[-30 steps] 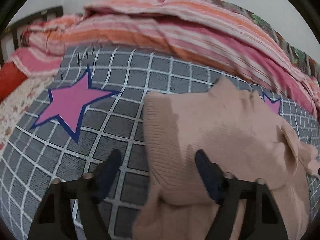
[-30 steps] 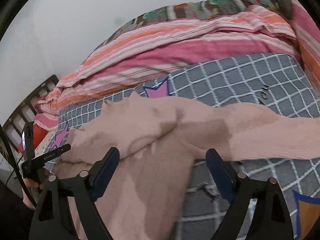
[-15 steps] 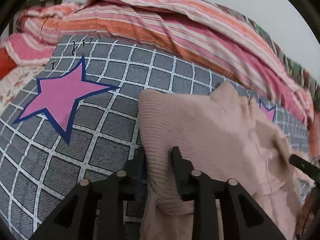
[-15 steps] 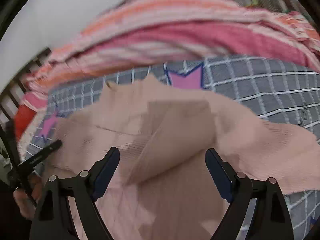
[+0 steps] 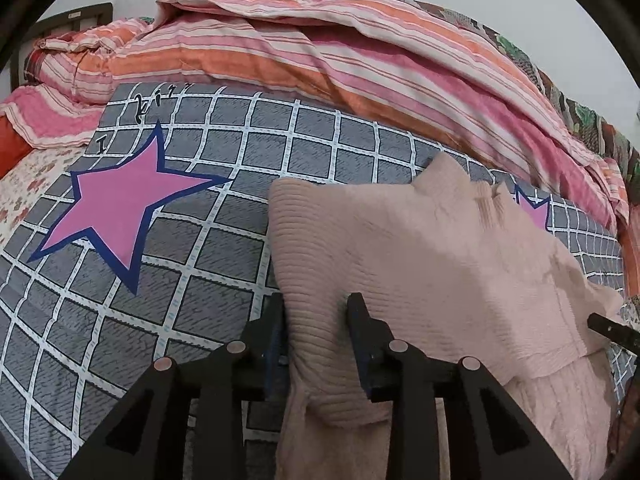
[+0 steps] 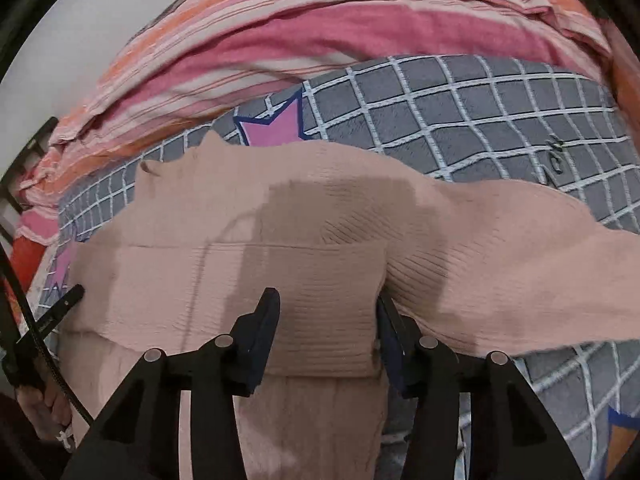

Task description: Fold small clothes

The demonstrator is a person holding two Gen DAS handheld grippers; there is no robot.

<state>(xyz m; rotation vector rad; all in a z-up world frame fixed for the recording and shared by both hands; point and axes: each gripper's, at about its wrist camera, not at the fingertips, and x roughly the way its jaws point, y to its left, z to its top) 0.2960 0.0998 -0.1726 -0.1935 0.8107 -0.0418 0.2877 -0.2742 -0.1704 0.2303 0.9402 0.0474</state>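
Note:
A pale pink knit sweater [image 5: 440, 248] lies on the grey checked bedsheet [image 5: 168, 320]. My left gripper [image 5: 316, 304] pinches a ribbed fold at the sweater's left edge. Its pads press the knit from both sides, and the jaws are opening slightly. In the right wrist view the sweater [image 6: 500, 240] stretches across the bed, one sleeve running off to the right. My right gripper [image 6: 326, 300] straddles a flat ribbed band of it. Its jaws are closing with the knit between them, which is not bunched. The left gripper's finger [image 6: 60, 308] shows at the far left.
A rumpled pink-and-orange striped duvet [image 5: 320, 64] is heaped along the back of the bed against a white wall. Pink stars [image 5: 120, 200] are printed on the sheet. A dark headboard [image 5: 76, 18] stands at the far left. A person's hand [image 6: 40, 400] holds the left tool.
The left jaws have narrowed onto the sweater's ribbed edge. The right gripper has dropped closer over the sweater, and its jaws have drawn in around the ribbed band.

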